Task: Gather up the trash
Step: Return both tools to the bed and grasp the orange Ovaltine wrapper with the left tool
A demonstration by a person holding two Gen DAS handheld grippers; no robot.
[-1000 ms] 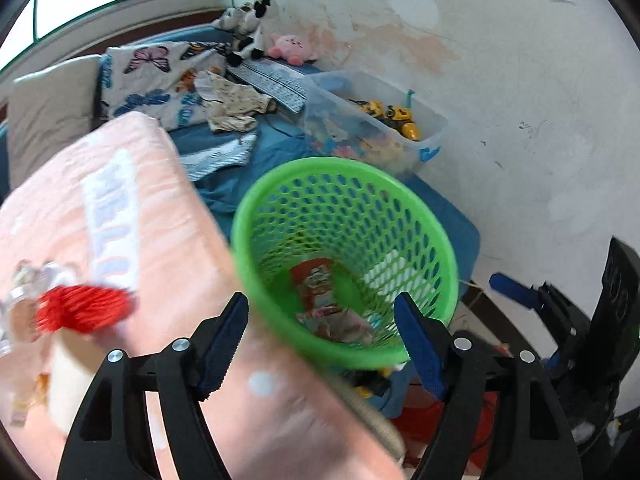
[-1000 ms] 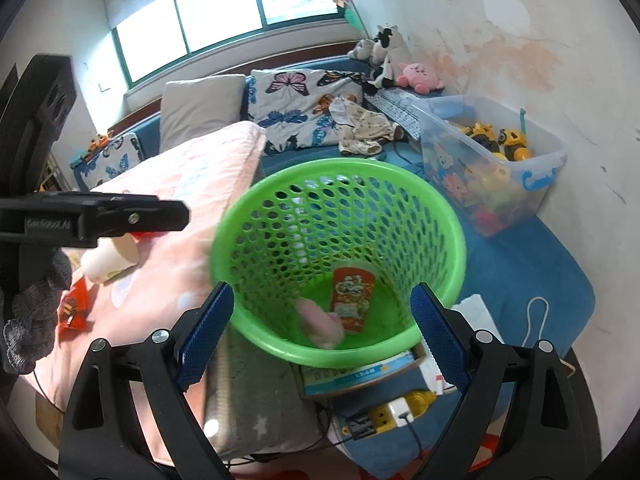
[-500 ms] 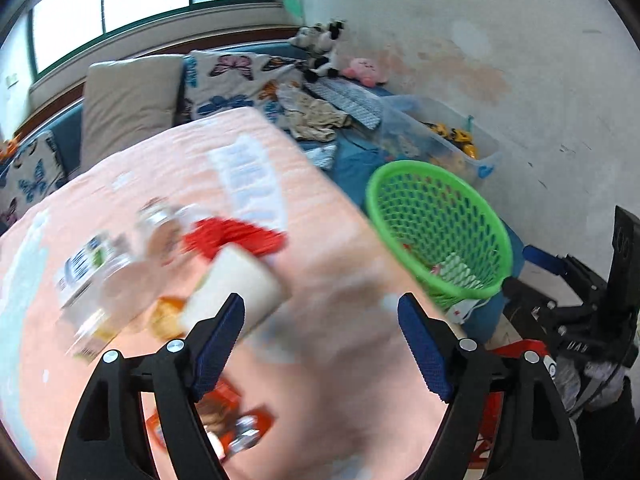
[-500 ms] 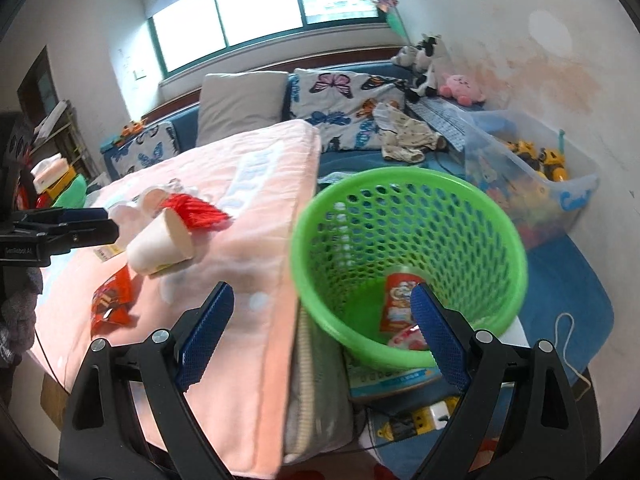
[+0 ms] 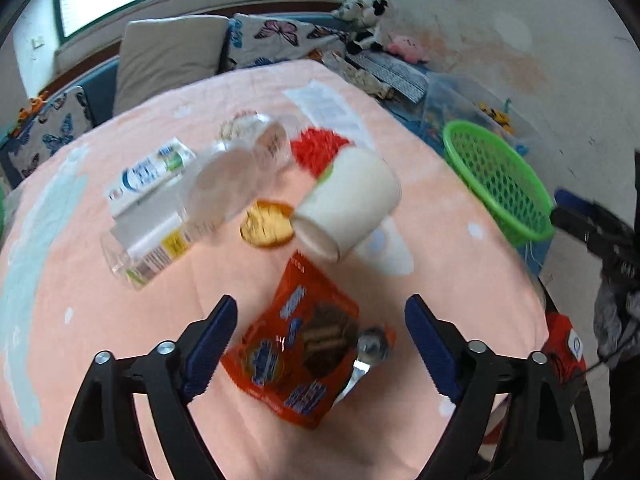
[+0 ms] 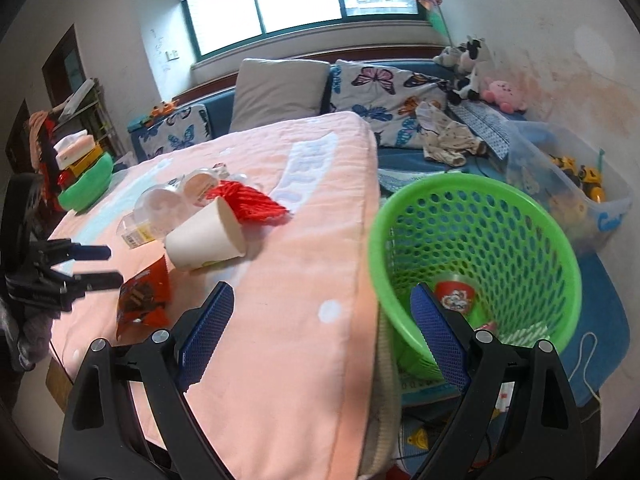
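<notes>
My left gripper [image 5: 316,330] hangs above the pink blanket [image 5: 120,320] with its jaws opening and nothing pressed between the pads; an orange snack wrapper [image 5: 298,356] lies on the blanket below the gap, its blue lettering too blurred for me to read; beyond it a white paper cup [image 5: 348,204] lies on its side, touching a red mesh wad [image 5: 316,150]; a gold round piece [image 5: 266,224] sits just beside the cup's mouth; a clear plastic bottle [image 5: 192,208] lies tilted to the left, its white, blue and green label unreadable through the blur; the green basket [image 5: 500,184] stands off the blanket's right edge.

My right gripper [image 6: 320,330] is spread wide and empty, over the blanket's edge beside the basket [image 6: 472,200]; inside the basket I see a red cup [image 6: 456,294] with a cartoon print; large pale letters [image 6: 308,168] are woven into the blanket, seemingly "HELLO", though I cannot be sure; the clear storage bin [image 6: 568,184] bears blue writing I cannot read.
</notes>
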